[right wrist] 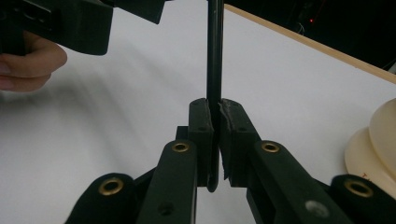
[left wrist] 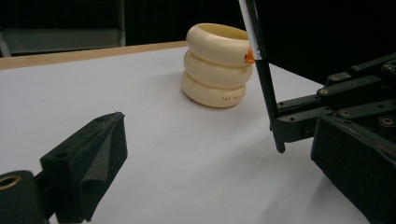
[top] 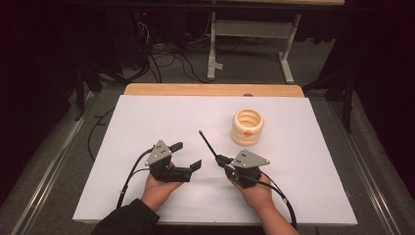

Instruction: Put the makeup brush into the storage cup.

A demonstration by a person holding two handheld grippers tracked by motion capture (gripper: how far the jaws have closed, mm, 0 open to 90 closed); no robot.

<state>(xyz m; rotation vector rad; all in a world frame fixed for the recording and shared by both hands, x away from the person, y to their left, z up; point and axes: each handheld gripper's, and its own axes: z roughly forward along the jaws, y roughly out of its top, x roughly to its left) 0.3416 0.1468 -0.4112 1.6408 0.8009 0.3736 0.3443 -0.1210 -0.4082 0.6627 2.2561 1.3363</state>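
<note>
A slim black pen (top: pixel 208 143) is clamped in my right gripper (top: pixel 221 159), low in the middle of the white tabletop (top: pixel 147 117). Its free end points up and to the far left. In the right gripper view the pads (right wrist: pixel 201 116) press on the pen shaft (right wrist: pixel 215 56), which rises straight between them. My left gripper (top: pixel 188 154) is open and empty, just left of the pen. One of its pads (left wrist: pixel 100 154) shows in the left gripper view, with the pen (left wrist: pixel 262 79) to the right. A cream ringed holder (top: pixel 247 126) (left wrist: pixel 217 65) (right wrist: pixel 373 144) with an orange spot stands upright at the back right.
A wooden strip (top: pixel 210 89) borders the table's far side. Beyond it, a white desk frame (top: pixel 249 29) and loose cables (top: pixel 166 58) sit on the floor. Black cables trail from both grippers toward the near edge.
</note>
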